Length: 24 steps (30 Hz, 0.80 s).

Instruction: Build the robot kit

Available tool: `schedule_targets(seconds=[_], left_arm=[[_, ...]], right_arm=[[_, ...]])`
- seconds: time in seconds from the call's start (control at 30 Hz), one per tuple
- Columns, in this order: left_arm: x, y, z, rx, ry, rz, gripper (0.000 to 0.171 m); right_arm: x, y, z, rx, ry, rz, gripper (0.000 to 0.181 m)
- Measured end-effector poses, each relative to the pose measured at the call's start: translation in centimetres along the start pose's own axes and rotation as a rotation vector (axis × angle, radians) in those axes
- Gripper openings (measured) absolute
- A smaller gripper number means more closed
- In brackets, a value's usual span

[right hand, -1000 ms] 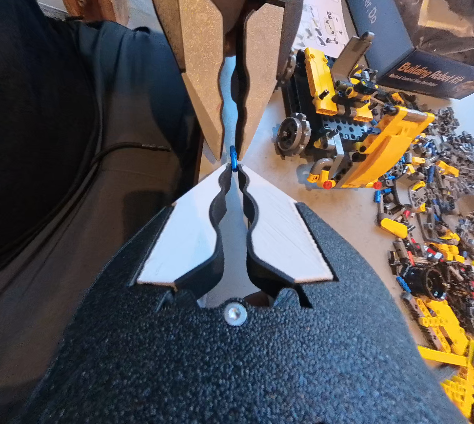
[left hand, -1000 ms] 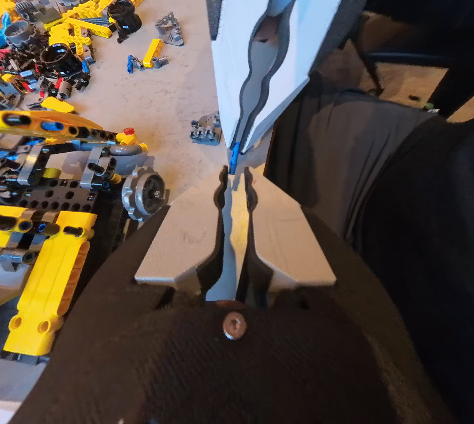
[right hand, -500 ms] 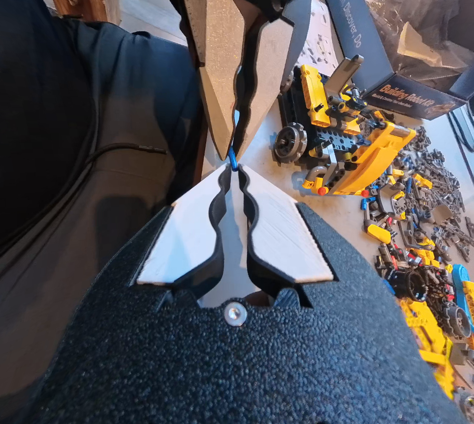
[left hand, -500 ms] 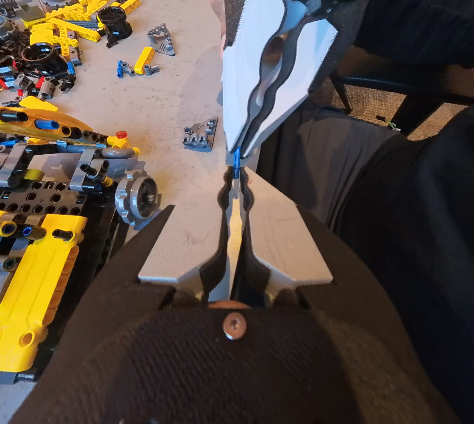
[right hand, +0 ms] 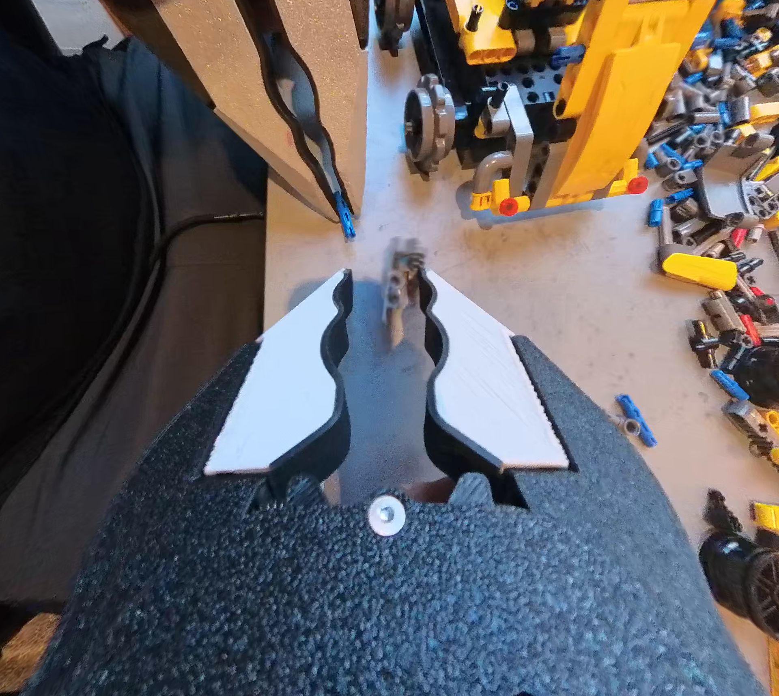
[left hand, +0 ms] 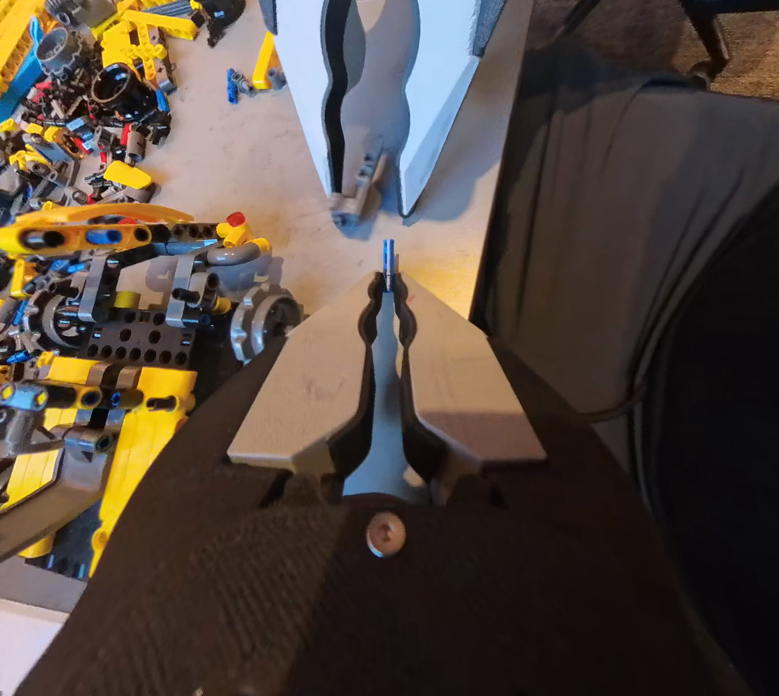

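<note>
Left gripper (left hand: 388,275) pinches a slim blue pin (left hand: 388,254) at its very tips — a shallow hold, liable to slip or twist. Right gripper (right hand: 384,275) stands parted around a small grey connector (right hand: 398,288) on the table (right hand: 527,296) — contact apparently light, view blurred.

Pale table top (left hand: 236,153), brown carpet floor (left hand: 590,1), dark chair legs (left hand: 712,22)

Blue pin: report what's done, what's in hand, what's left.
Done: the small blue plastic pin sits clamped in the left gripper alone. In hand: the open right gripper straddles a grey plastic connector. Left: connector ungripped; yellow-and-black brick model, loose pieces beside it.
</note>
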State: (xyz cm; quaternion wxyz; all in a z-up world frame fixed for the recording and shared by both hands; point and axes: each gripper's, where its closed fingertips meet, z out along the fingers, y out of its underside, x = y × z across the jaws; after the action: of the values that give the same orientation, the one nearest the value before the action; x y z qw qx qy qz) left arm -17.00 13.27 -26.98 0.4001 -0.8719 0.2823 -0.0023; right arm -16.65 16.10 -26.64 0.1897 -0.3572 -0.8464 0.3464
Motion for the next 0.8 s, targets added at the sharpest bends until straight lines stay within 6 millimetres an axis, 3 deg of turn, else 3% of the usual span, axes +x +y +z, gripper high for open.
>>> schedule_targets(seconds=[0.03,0.37,0.73,0.8], left_arm=[[-0.1,0.0,0.1,-0.002,0.003,-0.006,0.003],[-0.2,0.0,0.2,-0.002,0.035,-0.043,0.004],[-0.8,0.3,0.0,-0.02,0.016,0.006,0.003],[-0.8,0.5,-0.1,-0.022,0.023,0.007,0.003]], right_arm=[[0.1,0.1,0.1,-0.01,-0.01,0.007,0.029],[0.3,-0.5,-1.3,0.001,0.043,-0.038,0.024],[-0.5,0.3,0.1,-0.05,0.073,-0.014,0.014],[-0.7,0.1,0.4,-0.04,0.049,-0.012,0.004]])
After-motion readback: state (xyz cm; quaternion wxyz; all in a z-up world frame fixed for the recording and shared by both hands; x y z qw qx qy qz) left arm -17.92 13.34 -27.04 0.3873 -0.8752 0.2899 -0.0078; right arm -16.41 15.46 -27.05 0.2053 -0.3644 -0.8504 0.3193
